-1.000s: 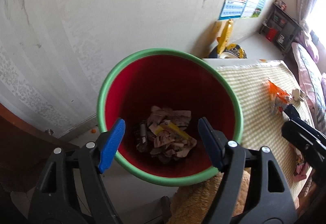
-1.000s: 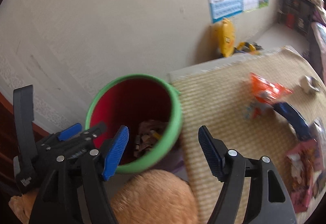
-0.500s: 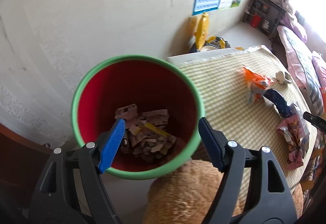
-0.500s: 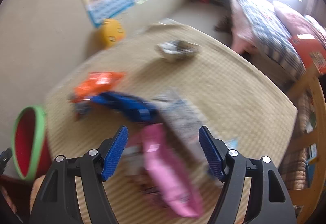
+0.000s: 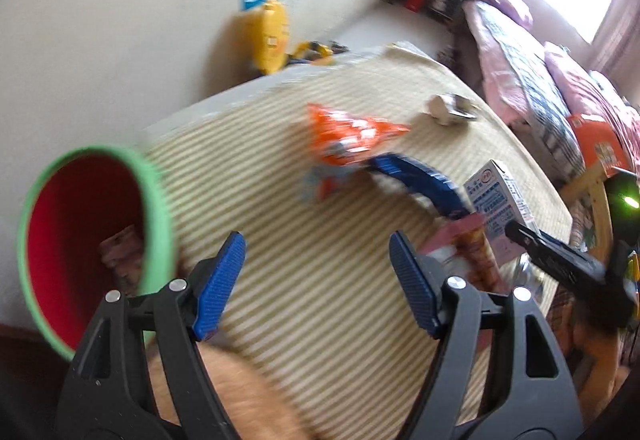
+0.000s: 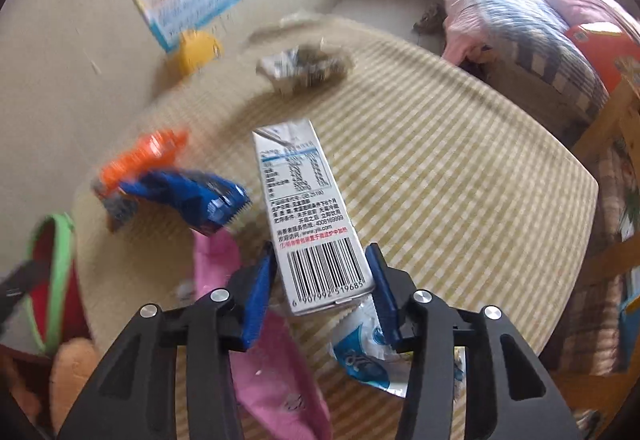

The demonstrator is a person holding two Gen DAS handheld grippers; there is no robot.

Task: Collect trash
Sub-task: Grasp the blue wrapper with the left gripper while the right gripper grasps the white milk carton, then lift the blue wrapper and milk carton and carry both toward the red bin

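Striped table mat (image 6: 440, 159) strewn with wrappers, beside a bin at the table's edge.

On the right gripper (image 6: 322, 290), the blue pads press both sides of a milk carton (image 6: 310, 207) near its barcode end, holding it tilted over the mat, above a pink wrapper (image 6: 248, 320) and a blue-white wrapper (image 6: 360, 348). Just left of the carton lie a blue wrapper (image 6: 188, 195) and an orange wrapper (image 6: 140, 155), overlapping; a crumpled silver piece (image 6: 296, 69) sits farther back. The left gripper (image 5: 316, 280) hovers over the mat with fingers spread wide and nothing between them. The bin (image 5: 156, 207), red inside with a green rim, is at its left, with scraps of trash (image 5: 120, 256) at the bottom.
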